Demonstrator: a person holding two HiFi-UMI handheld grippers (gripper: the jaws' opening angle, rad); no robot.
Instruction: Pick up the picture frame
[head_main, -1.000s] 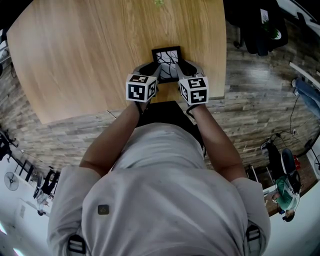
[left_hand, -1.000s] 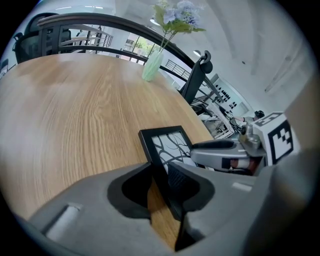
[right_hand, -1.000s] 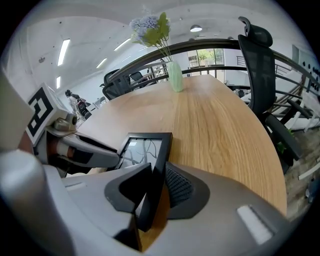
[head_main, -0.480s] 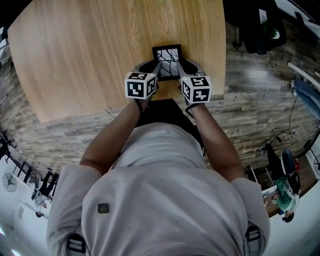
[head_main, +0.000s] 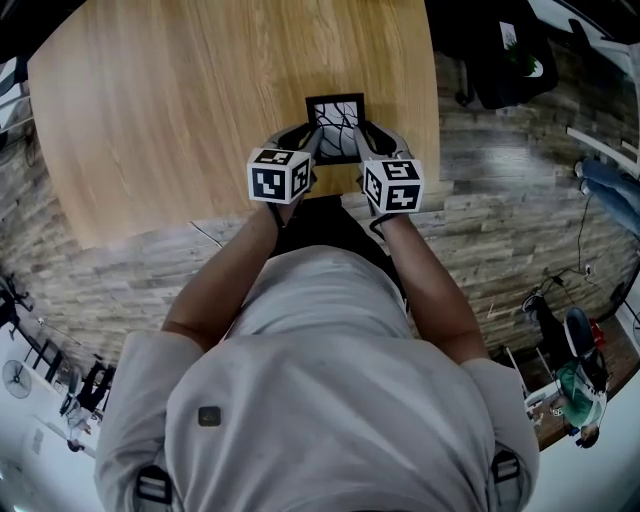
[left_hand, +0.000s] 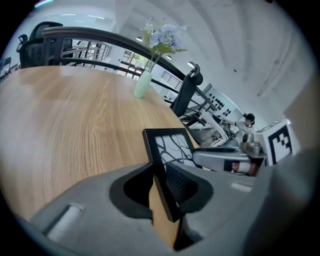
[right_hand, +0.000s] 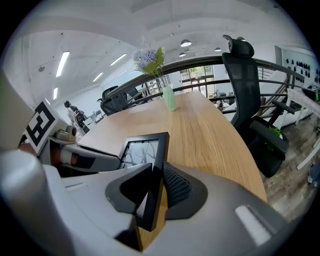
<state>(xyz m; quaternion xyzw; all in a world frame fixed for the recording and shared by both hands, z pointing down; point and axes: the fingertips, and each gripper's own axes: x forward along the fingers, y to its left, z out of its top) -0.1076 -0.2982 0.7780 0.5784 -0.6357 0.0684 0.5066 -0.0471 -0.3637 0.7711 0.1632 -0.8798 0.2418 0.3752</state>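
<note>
Both pairs of jaws have just been closing, and each now pinches one side rail of the picture frame (head_main: 334, 122): the left gripper (head_main: 308, 145) has the frame's left edge, and the right gripper (head_main: 362, 140) has its right edge. The jaws are kept partly apart by the rail between the pads. With both sides held, the lift looks secured. The frame sits tilted over the table (head_main: 150, 120), close to its near edge, and it seems to be off the wood, though no view shows its lower rail clearly. The table is bare around the frame. The vase (left_hand: 142, 85) stands well apart at the far end, and the chair (right_hand: 245, 85) is beyond the right edge, so moving straight up is unobstructed
</note>
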